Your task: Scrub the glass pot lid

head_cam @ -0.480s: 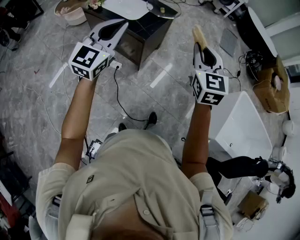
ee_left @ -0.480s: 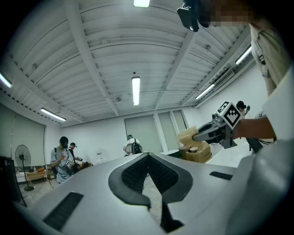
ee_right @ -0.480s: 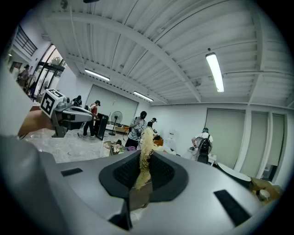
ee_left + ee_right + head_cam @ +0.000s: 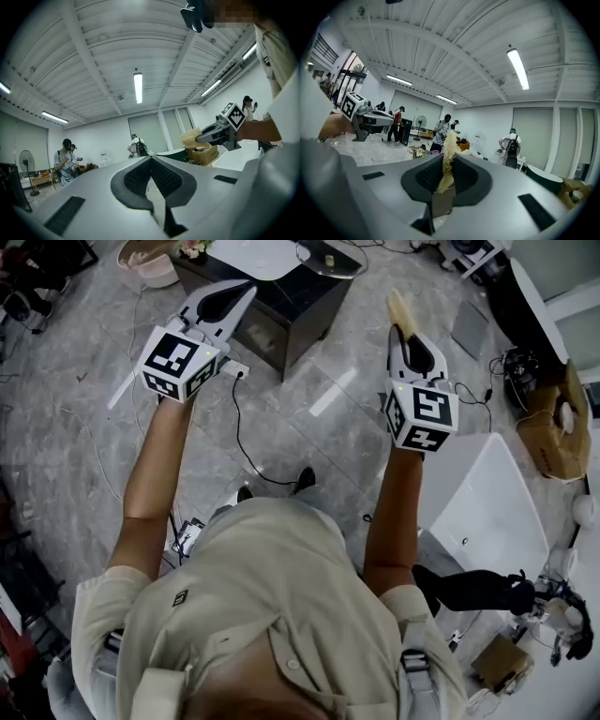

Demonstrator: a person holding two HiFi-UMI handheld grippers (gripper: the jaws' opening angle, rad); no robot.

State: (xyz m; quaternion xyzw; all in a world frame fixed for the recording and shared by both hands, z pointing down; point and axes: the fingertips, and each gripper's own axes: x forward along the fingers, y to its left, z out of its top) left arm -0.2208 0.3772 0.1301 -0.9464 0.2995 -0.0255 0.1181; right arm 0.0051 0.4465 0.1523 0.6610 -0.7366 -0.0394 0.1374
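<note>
You are holding both grippers raised over the floor, short of the dark counter [image 4: 305, 301] ahead. Your left gripper [image 4: 246, 292] is carrying nothing, its jaws pressed together. Your right gripper [image 4: 402, 332] is clamping a yellow scrubber [image 4: 398, 307], which is sticking out past the tips. The lid is not showing clearly; something glassy at the counter's far edge may be it. Judgement: you are approaching, not scrubbing yet. The next move calls for reaching the counter and steadying the lid with the left jaws.
</note>
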